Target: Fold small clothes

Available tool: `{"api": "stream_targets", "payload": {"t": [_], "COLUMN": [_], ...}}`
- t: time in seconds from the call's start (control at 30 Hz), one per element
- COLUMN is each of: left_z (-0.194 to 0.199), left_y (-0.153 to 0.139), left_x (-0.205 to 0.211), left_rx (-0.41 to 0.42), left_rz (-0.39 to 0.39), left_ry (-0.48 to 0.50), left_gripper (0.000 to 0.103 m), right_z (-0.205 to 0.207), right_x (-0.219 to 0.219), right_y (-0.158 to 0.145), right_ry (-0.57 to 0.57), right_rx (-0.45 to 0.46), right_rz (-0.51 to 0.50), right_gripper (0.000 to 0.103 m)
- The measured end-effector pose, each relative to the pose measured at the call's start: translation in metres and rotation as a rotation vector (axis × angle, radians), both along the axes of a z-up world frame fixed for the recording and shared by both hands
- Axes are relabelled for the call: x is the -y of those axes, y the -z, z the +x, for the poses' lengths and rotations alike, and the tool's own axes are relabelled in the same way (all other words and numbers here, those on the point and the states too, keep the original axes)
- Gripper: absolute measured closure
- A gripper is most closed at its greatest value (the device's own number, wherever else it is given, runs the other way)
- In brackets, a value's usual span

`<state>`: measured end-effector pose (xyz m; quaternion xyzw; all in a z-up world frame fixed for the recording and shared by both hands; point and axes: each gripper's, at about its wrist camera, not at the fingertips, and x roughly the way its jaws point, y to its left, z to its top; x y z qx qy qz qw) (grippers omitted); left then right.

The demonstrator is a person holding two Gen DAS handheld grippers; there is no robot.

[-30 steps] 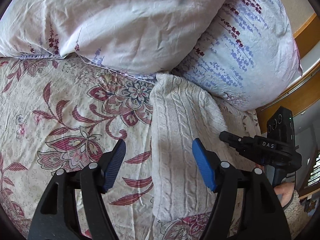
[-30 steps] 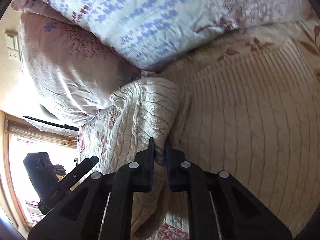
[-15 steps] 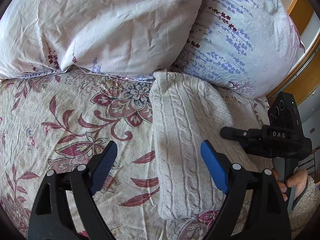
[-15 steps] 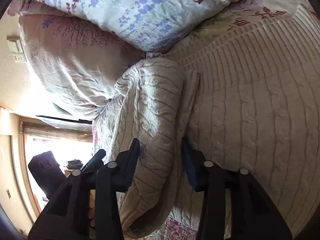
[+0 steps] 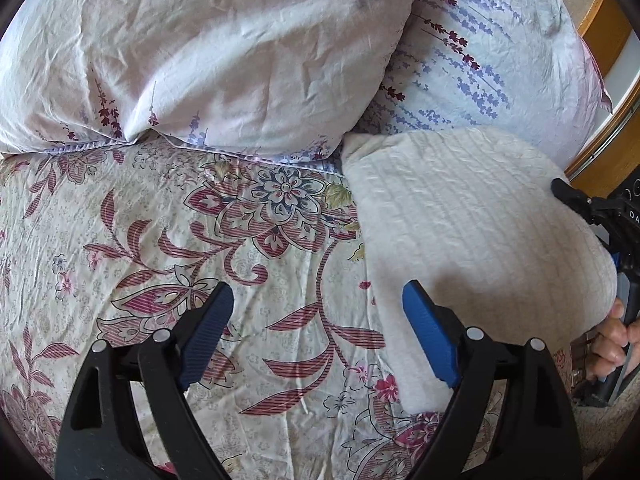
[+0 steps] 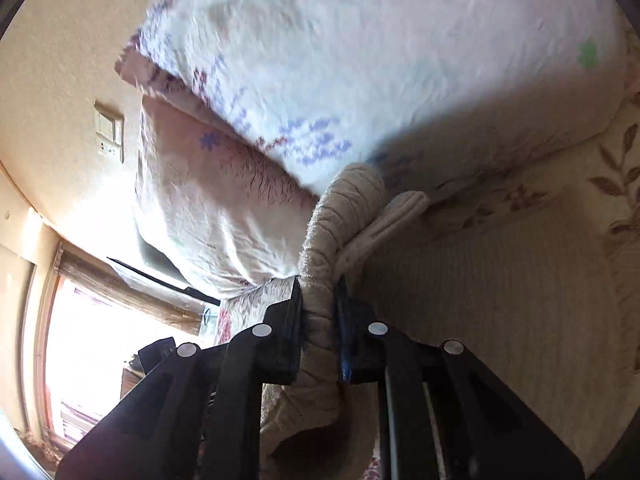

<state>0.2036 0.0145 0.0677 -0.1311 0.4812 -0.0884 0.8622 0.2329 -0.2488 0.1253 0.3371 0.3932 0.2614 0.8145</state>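
Pillows: two, 12 o'clock | knit sweater (image 5: 472, 220): one, at 3 o'clock on floral bedspread (image 5: 168, 248) | left gripper (image 5: 318, 334): wide apart, empty | right gripper (image 6: 318, 316): closing, pinching bunched sweater edge

Bedroom in a home. Bed covered by floral bedspread (image 5: 224, 240), cream with maroon leaves. Two plump pillows (image 5: 208, 52) in lavender-sprig cases at its head. Wooden headboard (image 5: 604, 12) edge behind. Wall switch plate (image 6: 110, 132) on textured beige wall; bright window (image 6: 92, 344) with a wood frame beside the bed.
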Motion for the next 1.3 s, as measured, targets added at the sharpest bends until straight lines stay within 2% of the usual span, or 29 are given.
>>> {"api": "stream_targets", "payload": {"t": [0.13,0.23,0.3,0.43,0.5,0.57,0.63,0.83,0.93,1.07,1.13,1.2,1.27,1.3], "left_z": [0.002,0.005,0.007,0.008,0.008,0.009,0.008,0.008,0.007,0.006,0.006,0.004,0.004,0.004], "left_y": [0.001,0.002,0.002,0.000,0.000,0.000,0.000,0.001,0.002,0.003,0.004,0.002,0.001,0.000], "left_x": [0.003,0.010,0.015,0.024,0.025,0.027,0.029,0.034,0.040,0.047,0.049,0.050,0.051,0.051], "left_rx": [-0.005,-0.010,-0.010,0.001,0.002,0.004,0.009,0.006,0.004,0.004,0.001,0.006,0.011,0.014], "left_rz": [0.000,0.002,0.008,0.019,0.014,0.015,0.014,0.007,0.013,0.013,0.017,0.020,0.019,0.015], "left_ry": [0.009,0.023,0.039,0.067,0.073,0.079,0.088,0.107,0.126,0.145,0.151,0.157,0.161,0.164], "left_gripper": [0.017,0.017,0.017,0.016,0.015,0.015,0.015,0.014,0.014,0.014,0.014,0.014,0.014,0.014], "right_z": [-0.016,-0.021,-0.023,-0.020,-0.019,-0.017,-0.023,-0.048,-0.054,-0.047,-0.048,-0.051,-0.056,-0.059], "right_x": [0.052,0.070,0.078,0.074,0.081,0.080,0.082,0.095,0.103,0.107,0.110,0.115,0.120,0.123], "right_y": [0.006,0.036,0.052,0.044,0.039,0.045,0.055,0.047,0.043,0.074,0.078,0.067,0.052,0.045], "right_ry": [0.139,0.205,0.216,0.229,0.227,0.232,0.241,0.285,0.321,0.318,0.322,0.346,0.368,0.369], "right_rx": [-0.029,-0.133,-0.169,-0.148,-0.149,-0.175,-0.196,-0.150,-0.140,-0.263,-0.280,-0.264,-0.231,-0.214], "right_rz": [-0.040,-0.070,-0.081,-0.082,-0.122,-0.155,-0.129,-0.100,-0.128,-0.238,-0.228,-0.241,-0.282,-0.288], "right_gripper": [0.088,0.088,0.088,0.088,0.088,0.088,0.088,0.088,0.089,0.088,0.085,0.080,0.068,0.065]}}
